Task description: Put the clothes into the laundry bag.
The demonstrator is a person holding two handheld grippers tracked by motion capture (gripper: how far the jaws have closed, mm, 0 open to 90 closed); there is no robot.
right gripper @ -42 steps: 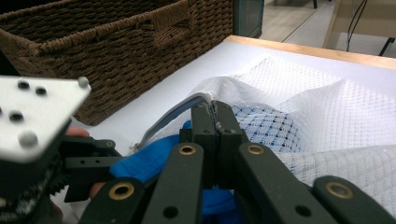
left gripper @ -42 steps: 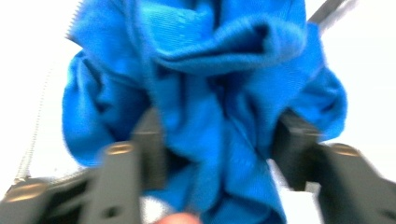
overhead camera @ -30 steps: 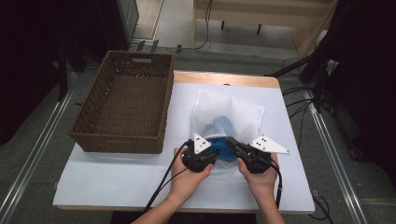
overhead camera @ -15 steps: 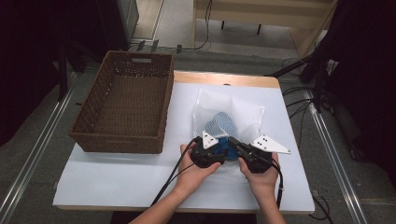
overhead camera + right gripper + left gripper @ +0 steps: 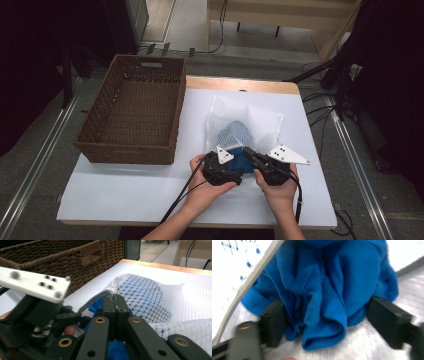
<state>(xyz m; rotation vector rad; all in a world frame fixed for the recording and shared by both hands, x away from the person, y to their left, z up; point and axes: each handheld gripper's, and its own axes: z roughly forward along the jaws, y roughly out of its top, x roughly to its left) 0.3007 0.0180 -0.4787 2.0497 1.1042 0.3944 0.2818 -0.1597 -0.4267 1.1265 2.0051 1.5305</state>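
- A white mesh bag point(image 5: 245, 125) lay on the white table point(image 5: 130, 192), to the right of a brown wicker basket point(image 5: 135, 115) that stood on the table's left part.
- A blue cloth point(image 5: 324, 290) sat at the bag's near, open end, partly inside it; the high view showed blue through the mesh and between the two grippers.
- The left gripper point(image 5: 231, 167), held in the person's left hand point(image 5: 207, 187), pointed at the bag's mouth from the near side.
- In the left gripper view its jaws stood well apart, one on each side of the bunched cloth. They had just been opening, with the cloth between them. The left pad point(image 5: 274, 320) lay against the folds, while the right one point(image 5: 387, 322) stood at the cloth's edge; no squeeze on the cloth was visible.
- The bag's grey rim point(image 5: 254, 277) ran diagonally past the cloth in that view.
- The right gripper point(image 5: 115, 312), in the right hand point(image 5: 280, 192), sat just beside the left one, the two almost touching in the high view.
- Its jaws were fully closed, pinching the bag's rim point(image 5: 100, 296) and lifting the mesh off the cloth, so the mouth gaped.
- The basket stood behind the left gripper in the right gripper view.
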